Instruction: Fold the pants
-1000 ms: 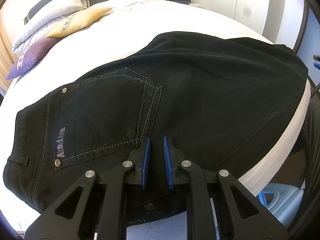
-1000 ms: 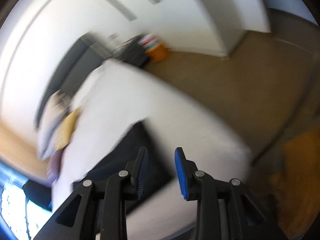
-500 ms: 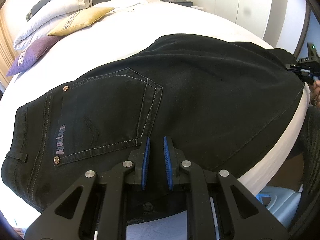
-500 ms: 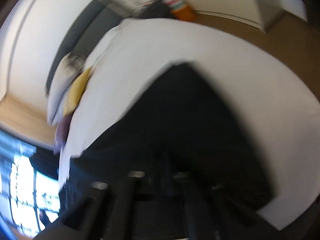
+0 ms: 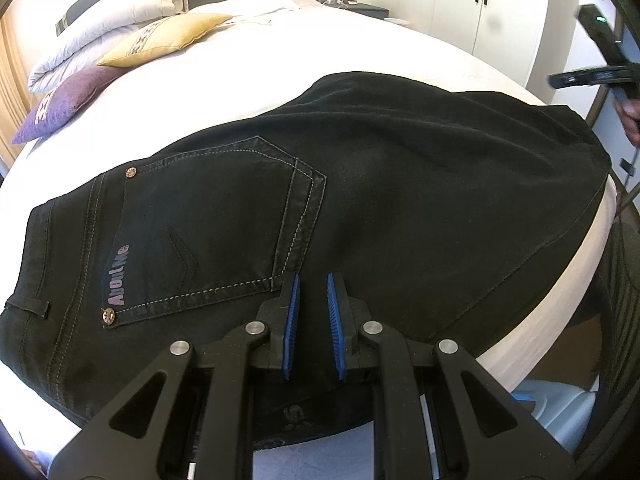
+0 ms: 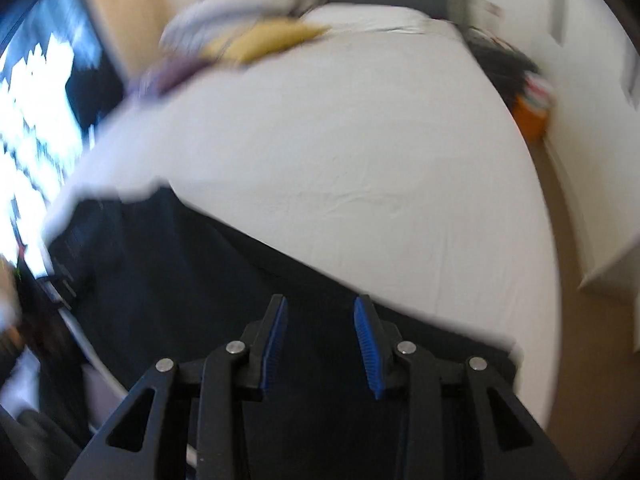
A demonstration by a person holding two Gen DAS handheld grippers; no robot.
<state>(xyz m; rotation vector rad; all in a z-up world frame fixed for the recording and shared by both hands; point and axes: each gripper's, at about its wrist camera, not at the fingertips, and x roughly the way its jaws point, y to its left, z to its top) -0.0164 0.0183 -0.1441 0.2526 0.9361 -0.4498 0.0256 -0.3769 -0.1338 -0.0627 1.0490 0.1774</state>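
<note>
Black jeans (image 5: 360, 184) lie flat on the white bed (image 5: 248, 72), back pocket (image 5: 208, 224) up, waistband at the left. My left gripper (image 5: 311, 280) hovers just over the seat of the jeans beside the pocket, jaws a narrow gap apart and empty. My right gripper (image 6: 320, 312) is open and empty above the leg end of the jeans (image 6: 192, 280); that view is motion-blurred. The right gripper's body shows at the far right of the left wrist view (image 5: 600, 60).
Yellow (image 5: 168, 36), purple (image 5: 64, 100) and white (image 5: 112, 12) pillows lie at the head of the bed. White wardrobes (image 5: 460, 8) stand behind. The bed's near edge (image 5: 560, 292) drops off to the right. An orange item (image 6: 532, 120) sits on the floor.
My right gripper swung fast from facing the floor round to over the jeans' leg end. My left gripper stayed nearly still over the seat.
</note>
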